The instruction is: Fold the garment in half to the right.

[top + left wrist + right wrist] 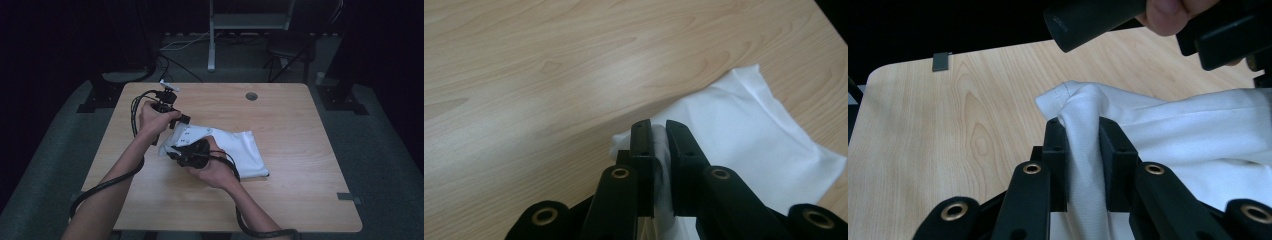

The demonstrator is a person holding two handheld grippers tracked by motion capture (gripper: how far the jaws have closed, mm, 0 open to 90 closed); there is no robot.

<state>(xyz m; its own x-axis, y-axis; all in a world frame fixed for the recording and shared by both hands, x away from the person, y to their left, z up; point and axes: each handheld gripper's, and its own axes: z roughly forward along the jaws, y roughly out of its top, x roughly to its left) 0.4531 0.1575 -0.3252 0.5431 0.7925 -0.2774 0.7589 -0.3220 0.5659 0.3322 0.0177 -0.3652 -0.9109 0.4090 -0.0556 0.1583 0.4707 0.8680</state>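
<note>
Both pinching white cloth (235, 150): left gripper (659, 150) clamped on a corner fold, right gripper (1083, 150) clamped on a hemmed bunch. Lying folded mid-table (300, 200), long axis toward right edge, bulk trailing rightward from both grips. Held at left end, grips close together, left one farther from near edge.

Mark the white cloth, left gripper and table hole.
white cloth (245, 150), high view, flat right half.
left gripper (659, 131), left gripper view, between its tips, clamped on cloth.
table hole (251, 96), high view, its centre.
</note>
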